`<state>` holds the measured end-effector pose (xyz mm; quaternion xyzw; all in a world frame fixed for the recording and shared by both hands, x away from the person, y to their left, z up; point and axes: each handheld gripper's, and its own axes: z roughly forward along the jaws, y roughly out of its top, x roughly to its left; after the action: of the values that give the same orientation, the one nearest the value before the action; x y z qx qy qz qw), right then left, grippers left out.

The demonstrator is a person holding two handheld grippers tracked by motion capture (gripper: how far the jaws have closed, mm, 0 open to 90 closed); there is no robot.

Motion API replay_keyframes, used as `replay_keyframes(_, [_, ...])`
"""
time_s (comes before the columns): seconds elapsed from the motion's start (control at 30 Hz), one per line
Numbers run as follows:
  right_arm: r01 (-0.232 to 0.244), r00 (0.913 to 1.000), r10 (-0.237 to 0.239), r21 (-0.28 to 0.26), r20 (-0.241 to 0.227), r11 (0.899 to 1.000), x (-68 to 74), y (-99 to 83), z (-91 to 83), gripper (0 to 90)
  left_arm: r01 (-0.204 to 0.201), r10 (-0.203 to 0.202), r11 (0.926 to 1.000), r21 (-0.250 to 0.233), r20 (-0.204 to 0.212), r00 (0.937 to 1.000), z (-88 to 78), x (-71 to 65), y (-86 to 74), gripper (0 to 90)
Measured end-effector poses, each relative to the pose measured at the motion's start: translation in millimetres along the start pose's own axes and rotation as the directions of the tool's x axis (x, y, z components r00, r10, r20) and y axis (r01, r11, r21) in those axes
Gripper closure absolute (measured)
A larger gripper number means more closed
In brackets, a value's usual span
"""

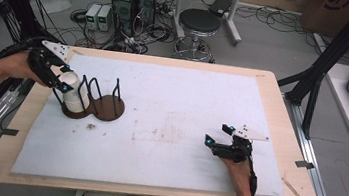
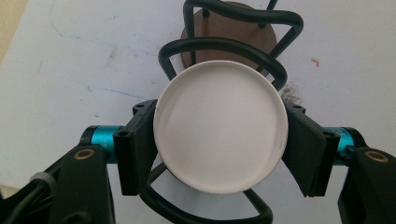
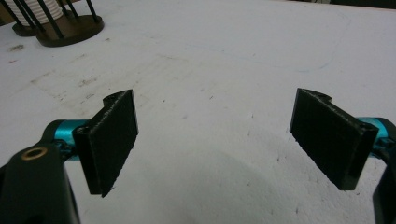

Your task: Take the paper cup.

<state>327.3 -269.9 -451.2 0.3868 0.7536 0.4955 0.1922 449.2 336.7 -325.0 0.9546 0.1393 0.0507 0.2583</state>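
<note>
cup: one white cup [image 2: 219, 128] seen, far left of the table [image 1: 271, 110], seated upright in a wire rack [image 1: 94, 99]; long axis vertical, flat end up
rack: two round brown bases, wire loops; loop count unclear
left gripper [image 2: 219, 144]: clamped on the cup, pads pressed on both sides
right gripper [image 3: 215, 140]: jaws spread wide, nothing between, near right

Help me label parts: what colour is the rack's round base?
Dark brown base, clearest in the high view.
</note>
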Motion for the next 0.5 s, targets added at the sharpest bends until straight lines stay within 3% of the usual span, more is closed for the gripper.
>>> replay_keyframes(0.5, [0.001,1.0,-0.001,0.007,-0.002,1.0,0.6,0.3,0.5,15.6,0.021,-0.021,0.9992,-0.035,-0.015,0.9997,-13.4,-2.5,-2.2,35.2])
